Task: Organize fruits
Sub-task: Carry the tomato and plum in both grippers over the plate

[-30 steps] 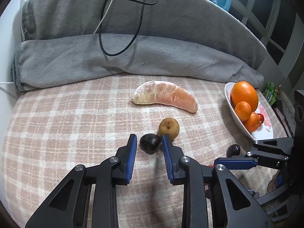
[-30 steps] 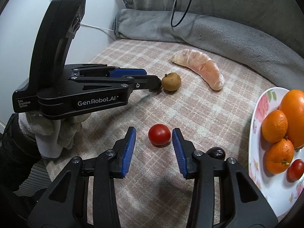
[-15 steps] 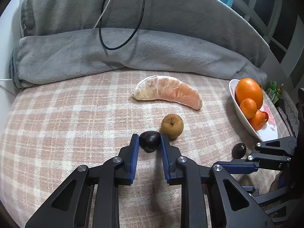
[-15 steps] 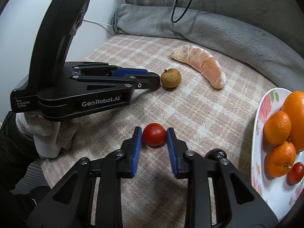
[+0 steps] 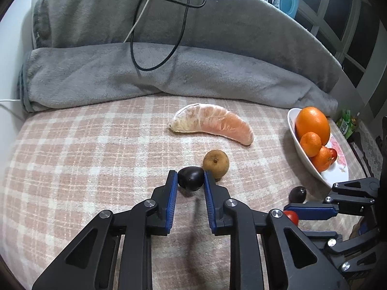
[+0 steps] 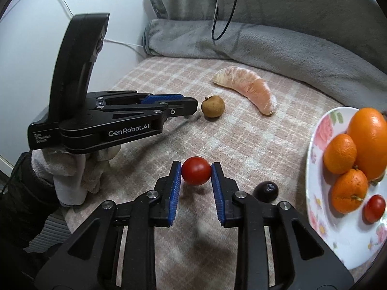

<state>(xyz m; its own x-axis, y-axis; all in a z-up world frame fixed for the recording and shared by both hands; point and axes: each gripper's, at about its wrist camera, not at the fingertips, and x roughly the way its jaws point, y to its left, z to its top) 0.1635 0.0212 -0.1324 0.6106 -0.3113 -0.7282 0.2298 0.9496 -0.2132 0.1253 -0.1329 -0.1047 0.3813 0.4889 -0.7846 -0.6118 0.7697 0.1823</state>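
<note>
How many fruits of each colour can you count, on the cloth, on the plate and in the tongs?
Orange fruits: 3
Red tomatoes: 2
Dark plums: 2
Brown fruit: 1
Pink pomelo segment: 1
Total: 9

Pomelo segment behind longan, plate right — oranges in it, blanket probably rearmost.

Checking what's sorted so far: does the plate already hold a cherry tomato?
Yes, a small red cherry tomato lies on the floral plate beside the oranges.
</note>
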